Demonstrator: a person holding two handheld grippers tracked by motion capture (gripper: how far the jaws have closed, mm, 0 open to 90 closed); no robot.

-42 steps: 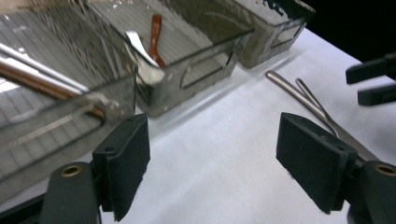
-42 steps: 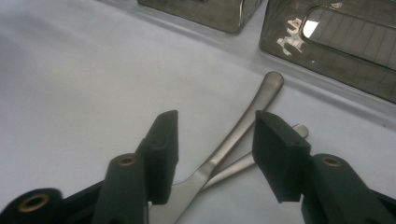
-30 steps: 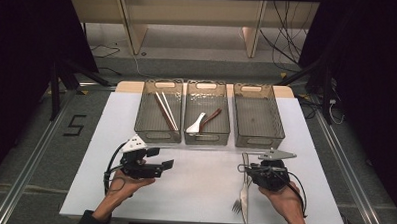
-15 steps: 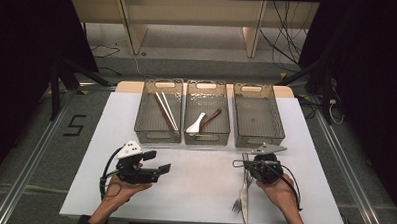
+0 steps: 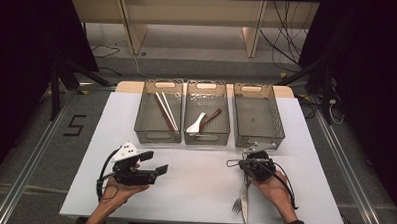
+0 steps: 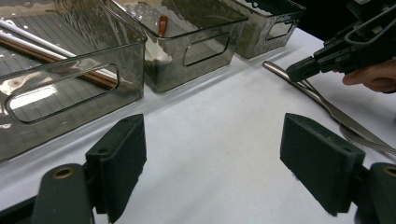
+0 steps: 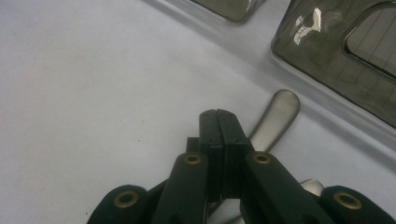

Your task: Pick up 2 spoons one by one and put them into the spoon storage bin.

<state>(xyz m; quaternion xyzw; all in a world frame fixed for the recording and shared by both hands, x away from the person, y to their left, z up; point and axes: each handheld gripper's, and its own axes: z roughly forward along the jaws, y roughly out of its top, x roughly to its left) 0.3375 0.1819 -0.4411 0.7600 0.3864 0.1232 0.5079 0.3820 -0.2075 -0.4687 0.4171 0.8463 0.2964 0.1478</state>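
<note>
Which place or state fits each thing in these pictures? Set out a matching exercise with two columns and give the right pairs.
Things:
1. chopsticks
2. white spoon
3. right bin
4. left claw

Places or states:
A. empty
B. jaws wide apart
C. in the left bin
D. in the middle bin

Pairs: 1-C, 2-D, 3-A, 4-B

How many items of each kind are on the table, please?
Bins: 3
Chopsticks: 2
Spoons: 2
Knife: 1
Fork: 1
Total: 9
</note>
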